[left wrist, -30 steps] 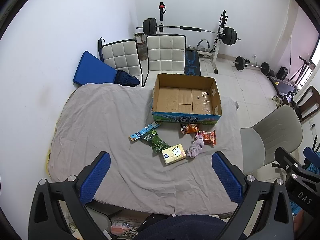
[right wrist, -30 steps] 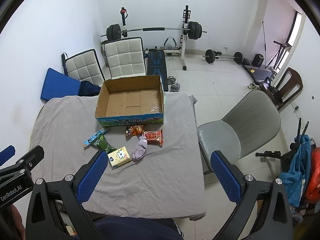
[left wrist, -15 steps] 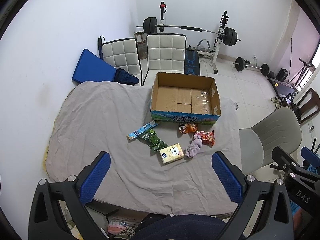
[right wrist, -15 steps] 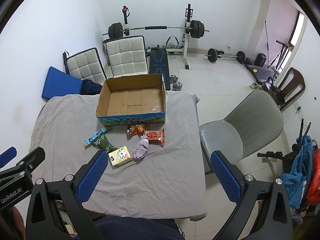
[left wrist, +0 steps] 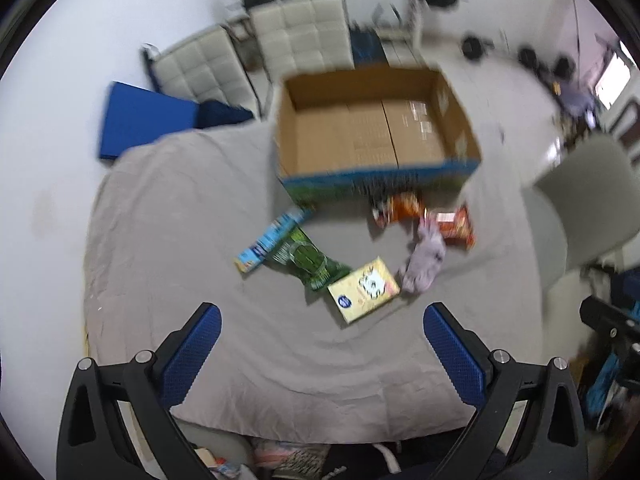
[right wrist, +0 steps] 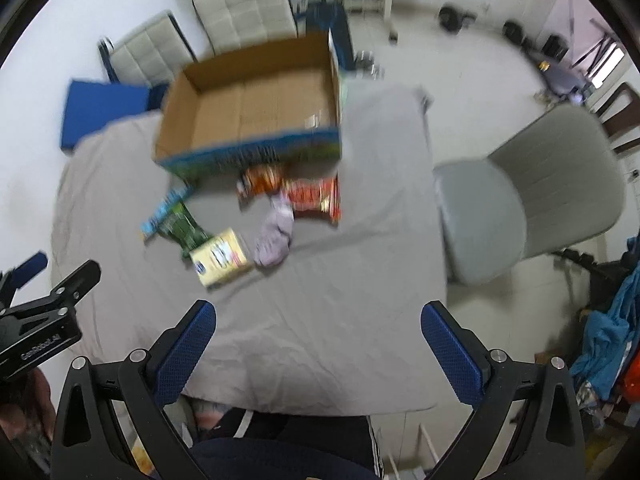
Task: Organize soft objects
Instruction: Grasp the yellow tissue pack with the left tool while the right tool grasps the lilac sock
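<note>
- The box sits at the far side of the cloth-covered bench, and nothing shows inside it — by that, the sorting looks not yet begun.
- Every item lies loose in front of the box: the blue packet and green packet near its left corner, the orange packet just below its front wall, the red packet toward its right corner.
- The sock and the yellow pack lie furthest from the box.
- The left claw and right claw both hover on the near side, well short of the box — each spread wide and empty.
- All six items look left to move.
</note>
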The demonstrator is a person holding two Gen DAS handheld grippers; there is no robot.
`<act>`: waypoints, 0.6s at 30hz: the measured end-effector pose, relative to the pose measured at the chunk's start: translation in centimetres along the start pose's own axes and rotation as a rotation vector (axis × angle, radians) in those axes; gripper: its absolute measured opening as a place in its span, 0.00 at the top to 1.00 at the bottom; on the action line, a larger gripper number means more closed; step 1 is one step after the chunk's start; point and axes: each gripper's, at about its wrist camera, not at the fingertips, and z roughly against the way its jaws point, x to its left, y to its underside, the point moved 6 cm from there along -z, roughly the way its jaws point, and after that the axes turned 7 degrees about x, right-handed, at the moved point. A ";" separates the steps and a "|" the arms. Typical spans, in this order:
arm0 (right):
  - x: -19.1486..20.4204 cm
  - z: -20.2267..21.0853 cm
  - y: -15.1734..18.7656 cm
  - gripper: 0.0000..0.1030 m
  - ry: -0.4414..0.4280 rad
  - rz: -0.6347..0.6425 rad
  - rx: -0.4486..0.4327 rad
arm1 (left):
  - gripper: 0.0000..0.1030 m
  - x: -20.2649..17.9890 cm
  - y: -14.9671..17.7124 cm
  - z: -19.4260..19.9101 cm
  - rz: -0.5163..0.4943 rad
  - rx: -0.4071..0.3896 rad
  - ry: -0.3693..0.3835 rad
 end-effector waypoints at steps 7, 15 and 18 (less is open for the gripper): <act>-0.9 -11.7 -2.1 0.00 -0.065 0.026 0.177 | 0.00 -3.6 -1.0 -12.3 -0.169 0.206 -0.018; -0.7 -16.9 -4.3 0.00 -0.110 -0.047 0.216 | 0.00 -7.0 -1.3 -21.6 -0.341 0.328 -0.027; -0.7 -17.2 -4.8 0.00 -0.118 -0.046 0.218 | 0.00 -8.2 -1.0 -23.8 -0.427 0.364 -0.041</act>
